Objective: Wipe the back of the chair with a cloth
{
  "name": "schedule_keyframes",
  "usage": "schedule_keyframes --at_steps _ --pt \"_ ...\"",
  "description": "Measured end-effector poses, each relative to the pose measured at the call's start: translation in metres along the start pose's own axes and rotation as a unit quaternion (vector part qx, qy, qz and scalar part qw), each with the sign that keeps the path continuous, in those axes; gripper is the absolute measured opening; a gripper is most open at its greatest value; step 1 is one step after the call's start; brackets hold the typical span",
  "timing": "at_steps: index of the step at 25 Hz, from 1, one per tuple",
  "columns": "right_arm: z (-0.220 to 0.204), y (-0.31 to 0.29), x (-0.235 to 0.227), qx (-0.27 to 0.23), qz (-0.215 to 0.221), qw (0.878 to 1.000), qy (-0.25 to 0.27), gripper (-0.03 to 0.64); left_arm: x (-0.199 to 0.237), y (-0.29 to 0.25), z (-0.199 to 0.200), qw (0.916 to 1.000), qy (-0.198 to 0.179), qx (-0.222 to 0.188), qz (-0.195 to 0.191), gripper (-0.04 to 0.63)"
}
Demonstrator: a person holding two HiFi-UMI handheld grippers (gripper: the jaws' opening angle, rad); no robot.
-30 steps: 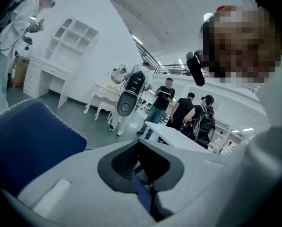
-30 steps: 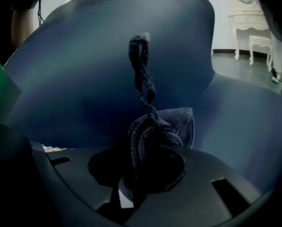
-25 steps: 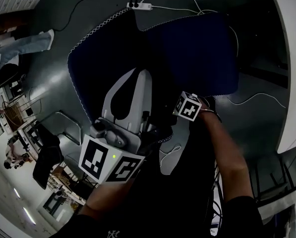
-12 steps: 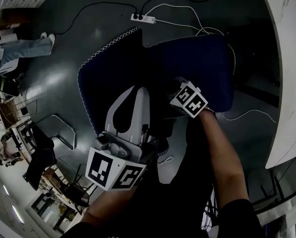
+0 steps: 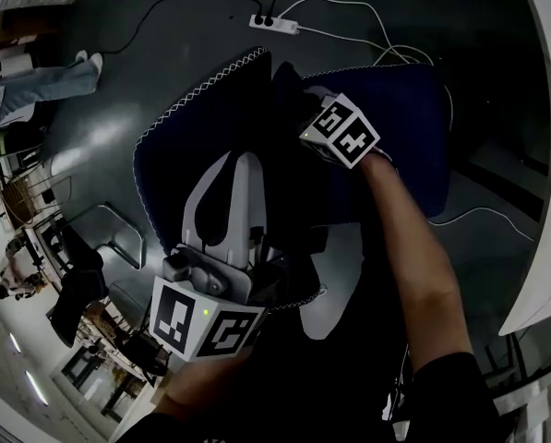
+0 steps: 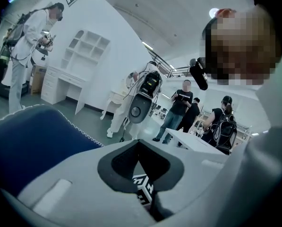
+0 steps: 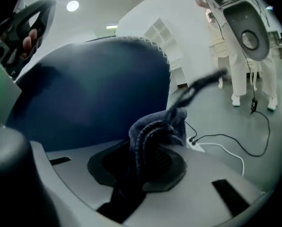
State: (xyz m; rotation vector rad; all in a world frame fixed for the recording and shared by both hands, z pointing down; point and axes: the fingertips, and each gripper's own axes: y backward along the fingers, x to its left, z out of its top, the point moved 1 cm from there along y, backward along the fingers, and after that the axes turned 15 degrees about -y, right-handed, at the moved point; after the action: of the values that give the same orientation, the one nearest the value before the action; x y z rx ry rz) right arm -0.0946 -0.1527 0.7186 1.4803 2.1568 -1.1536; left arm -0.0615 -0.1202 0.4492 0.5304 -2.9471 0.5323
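Note:
The chair back (image 5: pixel 197 127) is dark blue with a white stitched edge; it fills the right gripper view (image 7: pixel 93 89) and sits at the left of the left gripper view (image 6: pixel 27 141). My right gripper (image 5: pixel 312 109) lies on the chair under its marker cube (image 5: pixel 341 135), shut on a dark blue-grey cloth (image 7: pixel 155 126) bunched between its jaws (image 7: pixel 150 143). My left gripper (image 5: pixel 247 160) lies over the chair back lower down, its grey jaws closed together with nothing between them (image 6: pixel 140 142).
A white power strip (image 5: pixel 275 23) and loose cables (image 5: pixel 367 40) lie on the grey floor beyond the chair. A white table edge (image 5: pixel 545 201) curves along the right. Several people (image 6: pixel 181 105) and white shelving (image 6: pixel 86 46) stand in the room.
My right gripper has slid with the cloth up the chair, away from me, towards its top edge. The left gripper has stayed almost where it was.

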Motion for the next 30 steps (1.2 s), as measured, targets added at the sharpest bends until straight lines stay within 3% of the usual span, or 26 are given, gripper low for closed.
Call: schedule_keyframes --at_steps 8,30 --pt "-0.017 -0.002 0.022 0.043 0.038 0.998 0.013 0.089 0.007 -0.003 -0.002 0.9999 0.010 0.005 -0.006 0.008" --pt "-0.158 0.054 0.142 0.121 0.084 0.988 -0.051 0.089 -0.043 0.041 0.002 0.9987 -0.003 0.024 -0.044 0.008"
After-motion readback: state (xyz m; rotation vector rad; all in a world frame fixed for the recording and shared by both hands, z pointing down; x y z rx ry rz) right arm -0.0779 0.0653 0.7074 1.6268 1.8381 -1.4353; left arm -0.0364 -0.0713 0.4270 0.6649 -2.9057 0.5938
